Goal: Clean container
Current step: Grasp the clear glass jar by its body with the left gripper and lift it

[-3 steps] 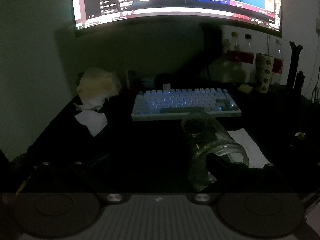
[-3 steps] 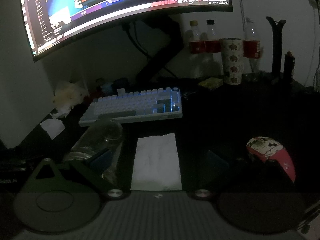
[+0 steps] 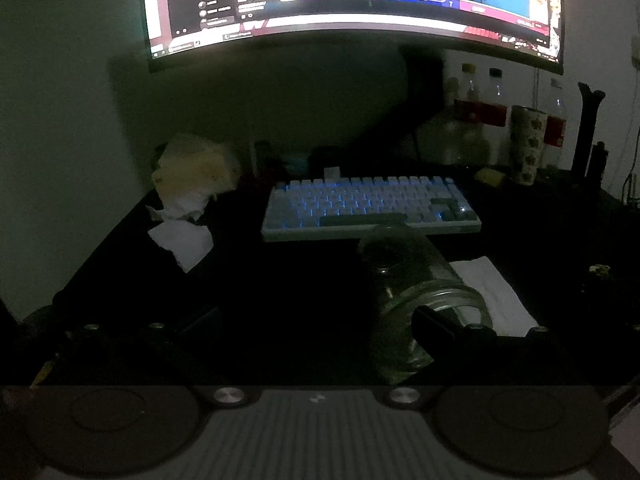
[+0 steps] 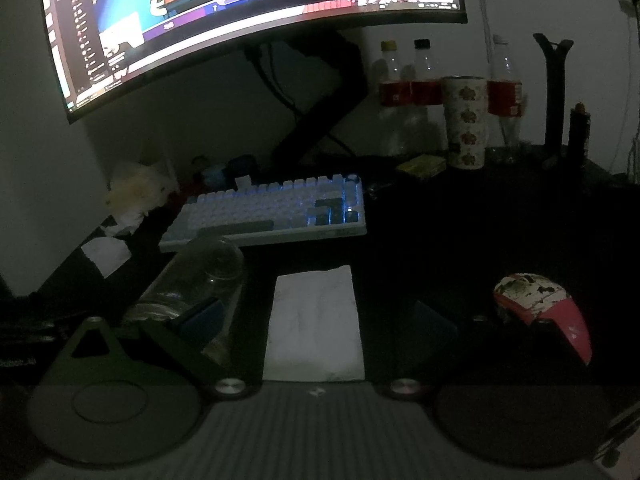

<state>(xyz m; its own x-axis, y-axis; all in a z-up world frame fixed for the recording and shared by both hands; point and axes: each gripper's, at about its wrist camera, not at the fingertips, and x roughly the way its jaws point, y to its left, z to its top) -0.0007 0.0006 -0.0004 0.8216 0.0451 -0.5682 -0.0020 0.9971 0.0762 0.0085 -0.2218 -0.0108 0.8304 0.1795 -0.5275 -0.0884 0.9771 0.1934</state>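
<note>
On the dark counter [image 3: 304, 304], crumpled tissues [image 3: 182, 236] lie far left. The left gripper [image 3: 316, 332] has its fingers spread wide; the left finger is almost lost in shadow, and the right finger touches the glass jar [image 3: 416, 280], which lies on its side just before the keyboard [image 3: 372, 210]. A white napkin [image 4: 314, 320] lies between the parted fingers of the right gripper [image 4: 320, 316], whose tips are hard to make out. Nothing has visibly shifted since the earlier frame.

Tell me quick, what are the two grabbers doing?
Left gripper: open, one finger by the jar.
Right gripper: open over the tissue.
</note>
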